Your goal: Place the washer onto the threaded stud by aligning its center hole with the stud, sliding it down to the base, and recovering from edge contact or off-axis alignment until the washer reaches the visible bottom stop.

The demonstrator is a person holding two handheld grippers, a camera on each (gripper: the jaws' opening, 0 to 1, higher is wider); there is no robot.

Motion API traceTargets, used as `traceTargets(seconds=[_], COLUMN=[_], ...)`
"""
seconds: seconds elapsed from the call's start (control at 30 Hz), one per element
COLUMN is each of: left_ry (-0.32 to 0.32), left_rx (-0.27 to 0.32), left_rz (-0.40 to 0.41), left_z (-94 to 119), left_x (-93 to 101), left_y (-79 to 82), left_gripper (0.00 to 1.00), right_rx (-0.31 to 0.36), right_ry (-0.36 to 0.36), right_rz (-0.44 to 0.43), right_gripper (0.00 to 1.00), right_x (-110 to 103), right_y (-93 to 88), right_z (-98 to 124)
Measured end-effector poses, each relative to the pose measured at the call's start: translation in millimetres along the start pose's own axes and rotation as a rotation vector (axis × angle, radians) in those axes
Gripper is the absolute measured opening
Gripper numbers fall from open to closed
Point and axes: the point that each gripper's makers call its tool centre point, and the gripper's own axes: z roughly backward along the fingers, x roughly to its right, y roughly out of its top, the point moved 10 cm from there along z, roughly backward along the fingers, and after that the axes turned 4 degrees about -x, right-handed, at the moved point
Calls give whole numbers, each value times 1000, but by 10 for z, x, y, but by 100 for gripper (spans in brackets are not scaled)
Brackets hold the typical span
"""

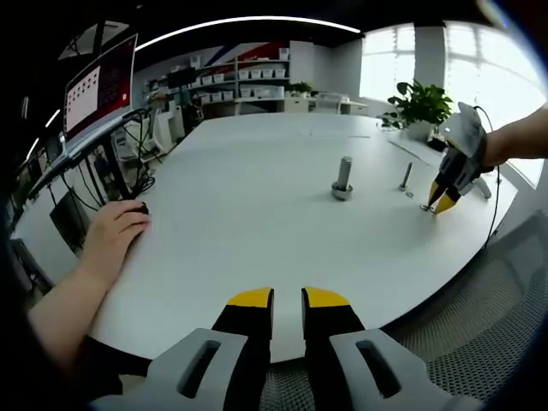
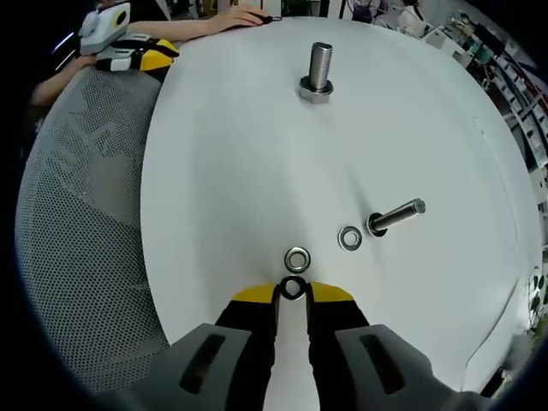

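Note:
A thick threaded stud (image 1: 342, 178) (image 2: 319, 73) stands upright on its hex base on the white table (image 1: 248, 214) (image 2: 223, 171). In the right gripper view, my right gripper (image 2: 293, 291) is low over the table and shut on a small steel washer (image 2: 293, 288), far short of the stud. Two more washers (image 2: 297, 259) (image 2: 349, 238) lie flat just ahead, beside a thinner bolt (image 2: 396, 217) (image 1: 405, 178) on its side. The left gripper view shows the right gripper (image 1: 441, 201) tip-down at the far right. My left gripper (image 1: 288, 300) (image 2: 141, 56) hovers at the table's near edge, narrowly open and empty.
A person's hand (image 1: 116, 235) (image 2: 240, 17) rests on the table at the left. A monitor (image 1: 98, 86) and cables stand along the left edge, and a potted plant (image 1: 419, 103) at the back. A grey mesh chair (image 2: 77, 214) sits beside the curved table edge.

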Motion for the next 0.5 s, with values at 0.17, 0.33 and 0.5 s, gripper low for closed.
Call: traceTargets(seconds=[0.17,0.33,0.5], left_ry=[-2,-3,-5], left_rx=[-1,-2,-7], left_rz=[-2,-4,-8], left_z=[0,1,-1], left_x=[2,4,3], left_y=[1,-3,-7], left_gripper=[11,11,11], right_rx=[14,81,169], right_ry=[-10,1,-1], right_rz=[2,-129,-221], right_gripper=[14,14,14], right_x=[-19,-4,14], right_y=[-2,-56,-72], right_z=[-5,0,100])
